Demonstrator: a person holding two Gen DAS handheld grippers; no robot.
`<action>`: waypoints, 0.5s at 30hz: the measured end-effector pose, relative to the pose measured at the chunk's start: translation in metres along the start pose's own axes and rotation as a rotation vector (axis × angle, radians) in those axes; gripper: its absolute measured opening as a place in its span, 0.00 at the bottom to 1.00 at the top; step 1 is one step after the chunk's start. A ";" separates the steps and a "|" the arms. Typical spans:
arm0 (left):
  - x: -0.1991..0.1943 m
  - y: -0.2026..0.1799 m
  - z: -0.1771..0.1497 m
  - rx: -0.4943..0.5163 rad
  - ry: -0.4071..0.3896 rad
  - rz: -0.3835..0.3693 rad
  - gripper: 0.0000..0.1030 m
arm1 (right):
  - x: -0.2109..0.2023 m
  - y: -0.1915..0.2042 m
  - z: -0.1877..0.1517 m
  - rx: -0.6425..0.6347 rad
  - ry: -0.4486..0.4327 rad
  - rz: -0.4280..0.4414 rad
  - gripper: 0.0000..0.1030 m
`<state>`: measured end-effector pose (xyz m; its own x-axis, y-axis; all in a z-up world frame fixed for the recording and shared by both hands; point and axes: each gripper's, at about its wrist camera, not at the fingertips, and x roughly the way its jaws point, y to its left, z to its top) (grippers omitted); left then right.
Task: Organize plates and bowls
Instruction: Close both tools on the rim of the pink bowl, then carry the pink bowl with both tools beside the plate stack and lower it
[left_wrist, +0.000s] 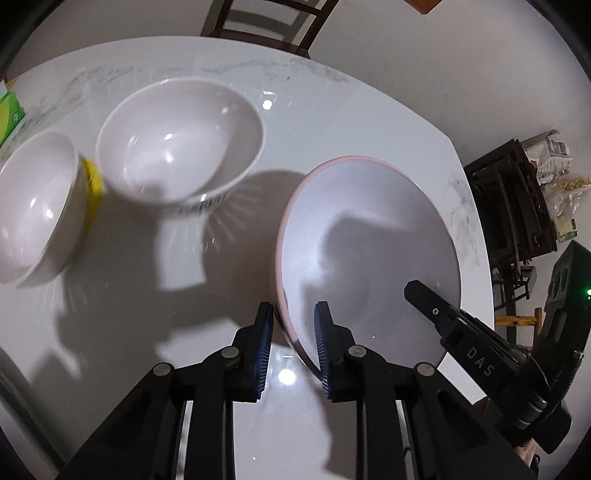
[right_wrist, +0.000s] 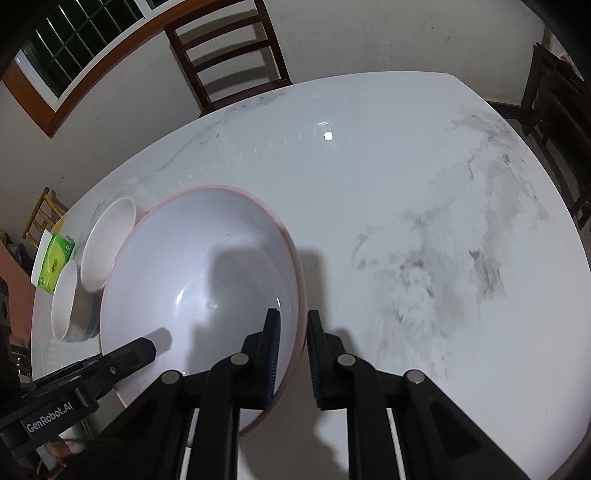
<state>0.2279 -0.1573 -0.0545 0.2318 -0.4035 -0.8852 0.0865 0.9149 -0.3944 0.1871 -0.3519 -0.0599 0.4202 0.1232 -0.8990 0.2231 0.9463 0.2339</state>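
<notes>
From the left wrist, the left gripper (left_wrist: 293, 332) clamps the near-left rim of the pink-rimmed bowl (left_wrist: 369, 240), which sits toward the table's (left_wrist: 332, 110) right edge; two white bowls (left_wrist: 177, 147) stand near the left edge. From the right wrist, the right gripper (right_wrist: 293, 347) clamps the same bowl's right rim.

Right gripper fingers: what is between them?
In the right wrist view, the pink-rimmed bowl has its wall between the right gripper fingers.

Home dining rm: marble table (right_wrist: 369, 184), wooden chair (right_wrist: 229, 55), window (right_wrist: 74, 44).
</notes>
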 end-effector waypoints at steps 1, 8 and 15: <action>-0.003 0.001 -0.005 0.002 0.004 0.000 0.19 | -0.002 0.001 -0.002 -0.003 0.000 -0.002 0.14; -0.030 0.010 -0.040 0.007 0.014 0.008 0.19 | -0.033 0.021 -0.033 -0.026 -0.005 0.008 0.15; -0.064 0.030 -0.075 0.013 0.013 0.037 0.19 | -0.057 0.046 -0.075 -0.058 0.011 0.025 0.15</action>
<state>0.1429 -0.1056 -0.0285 0.2223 -0.3693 -0.9023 0.0907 0.9293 -0.3580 0.1077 -0.2934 -0.0254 0.4151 0.1501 -0.8973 0.1614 0.9585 0.2350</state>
